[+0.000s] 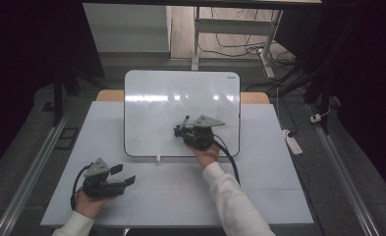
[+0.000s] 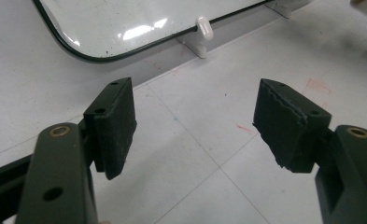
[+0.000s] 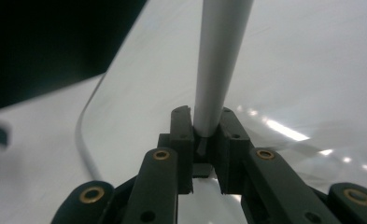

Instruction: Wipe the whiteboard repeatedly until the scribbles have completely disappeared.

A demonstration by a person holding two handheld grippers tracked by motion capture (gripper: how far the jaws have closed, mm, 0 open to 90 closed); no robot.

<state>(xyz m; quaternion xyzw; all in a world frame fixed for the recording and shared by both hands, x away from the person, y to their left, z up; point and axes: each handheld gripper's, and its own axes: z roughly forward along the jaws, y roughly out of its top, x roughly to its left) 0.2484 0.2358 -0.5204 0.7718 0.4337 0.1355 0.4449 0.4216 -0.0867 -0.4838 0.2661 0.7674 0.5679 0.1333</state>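
Nearest us, our left gripper [image 1: 124,175] rests on the white bench [image 1: 259,191], fingers released; our right gripper [image 3: 204,140] clenches a grey marker-like rod [image 3: 218,60] over the glossy rectangular whiteboard [image 1: 151,113] (apparently blank); writing seemingly remains.

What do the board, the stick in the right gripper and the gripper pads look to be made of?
Whiteboard: glossy coated panel, mirrors the lights, thin dark edging. Stick: smooth matte grey barrel, probably plastic, likely a marker. Pads of the left gripper: black ribbed, rubbery-looking; material uncertain.
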